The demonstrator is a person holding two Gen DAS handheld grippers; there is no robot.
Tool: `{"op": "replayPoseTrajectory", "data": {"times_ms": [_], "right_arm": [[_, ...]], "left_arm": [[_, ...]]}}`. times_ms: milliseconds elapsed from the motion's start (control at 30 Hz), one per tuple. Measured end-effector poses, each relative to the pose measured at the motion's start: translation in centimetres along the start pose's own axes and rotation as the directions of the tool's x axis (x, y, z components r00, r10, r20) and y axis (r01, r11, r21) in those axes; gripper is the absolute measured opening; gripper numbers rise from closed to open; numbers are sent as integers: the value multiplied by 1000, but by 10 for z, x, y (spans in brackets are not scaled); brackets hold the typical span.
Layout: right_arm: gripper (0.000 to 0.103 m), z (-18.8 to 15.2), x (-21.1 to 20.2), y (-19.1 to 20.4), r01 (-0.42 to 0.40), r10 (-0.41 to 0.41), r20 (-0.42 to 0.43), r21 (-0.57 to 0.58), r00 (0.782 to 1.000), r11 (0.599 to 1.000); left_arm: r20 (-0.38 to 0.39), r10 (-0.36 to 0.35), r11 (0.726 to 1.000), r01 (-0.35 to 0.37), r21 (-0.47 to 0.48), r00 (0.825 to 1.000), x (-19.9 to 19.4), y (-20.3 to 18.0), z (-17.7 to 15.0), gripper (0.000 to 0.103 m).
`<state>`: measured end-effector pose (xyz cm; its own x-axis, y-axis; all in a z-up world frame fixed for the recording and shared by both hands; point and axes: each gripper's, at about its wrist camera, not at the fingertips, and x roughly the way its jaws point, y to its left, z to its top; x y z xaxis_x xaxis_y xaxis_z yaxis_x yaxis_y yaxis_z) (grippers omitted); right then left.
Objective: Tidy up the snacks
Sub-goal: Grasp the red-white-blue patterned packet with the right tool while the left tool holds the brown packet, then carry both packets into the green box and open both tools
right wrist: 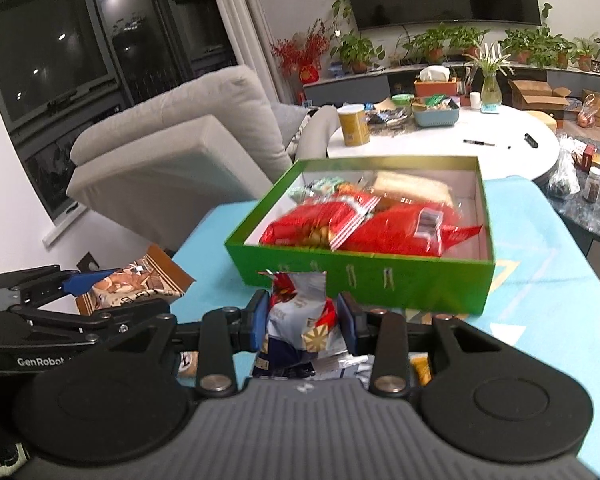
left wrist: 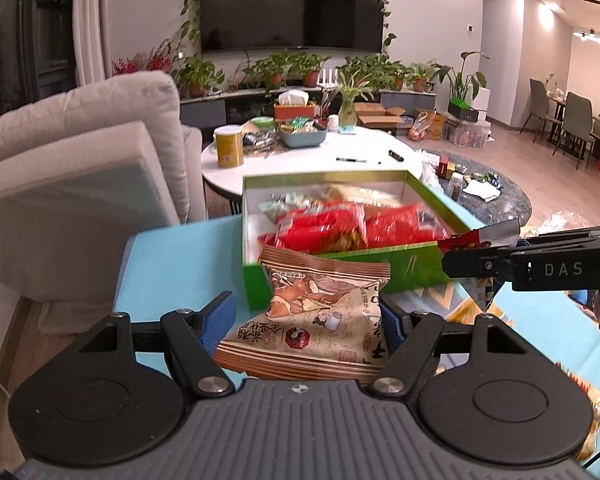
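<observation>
Holding one packet apiece, both just short of the green box [right wrist: 364, 280] on the blue cloth [left wrist: 172, 264]. Left gripper [left wrist: 306, 320] closed on the brown snack packet [left wrist: 320, 304], blue pads pressing its two side edges, packet raised in front of the box's near wall. Right gripper [right wrist: 302, 320] closed on the silver-and-red snack packet [right wrist: 300, 308], squeezed narrow between the pads, torn-looking top edge poking up before the box's front wall. Box already carrying red packets [right wrist: 340, 228] and a pale one at the back.

Likely light, soft and crinkly, both of them: foil and film that buckle under pressure, slick enough to slide if pinched only at a corner. Probably brittle contents in the brown one, so better gripped across the flat sealed margins or mid-body than crushed hard.

Hard to read: printing on the silver packet, blurred and crumpled. Box contents smeared by motion, exact count unclear. Lower ends of both packets hidden behind the gripper bodies. More wrappers under the right gripper, cut off, not identifiable.
</observation>
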<state>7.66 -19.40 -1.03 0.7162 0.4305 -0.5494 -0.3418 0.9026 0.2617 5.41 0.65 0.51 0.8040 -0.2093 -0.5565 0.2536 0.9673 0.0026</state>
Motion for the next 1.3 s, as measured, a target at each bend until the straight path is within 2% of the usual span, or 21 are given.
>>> {"op": "replayPoseTrajectory", "data": {"times_ms": [233, 467, 767, 1100, 1300], "right_arm": [[82, 28, 2, -22, -5, 4, 55, 30, 998, 1000], [82, 57, 20, -45, 37, -40, 79, 39, 996, 999], [82, 89, 54, -85, 101, -106, 58, 83, 993, 991], [82, 98, 84, -111, 104, -110, 31, 145, 994, 984], [82, 92, 101, -114, 97, -98, -3, 177, 995, 979]], "left_arm": [[31, -1, 1000, 0, 14, 1000, 19, -9, 31, 70], [39, -14, 1000, 13, 14, 999, 57, -16, 66, 70], [16, -50, 998, 49, 34, 999, 112, -32, 98, 70], [-43, -73, 996, 75, 43, 996, 167, -45, 105, 70], [-81, -94, 993, 100, 67, 992, 187, -56, 96, 70]]}}
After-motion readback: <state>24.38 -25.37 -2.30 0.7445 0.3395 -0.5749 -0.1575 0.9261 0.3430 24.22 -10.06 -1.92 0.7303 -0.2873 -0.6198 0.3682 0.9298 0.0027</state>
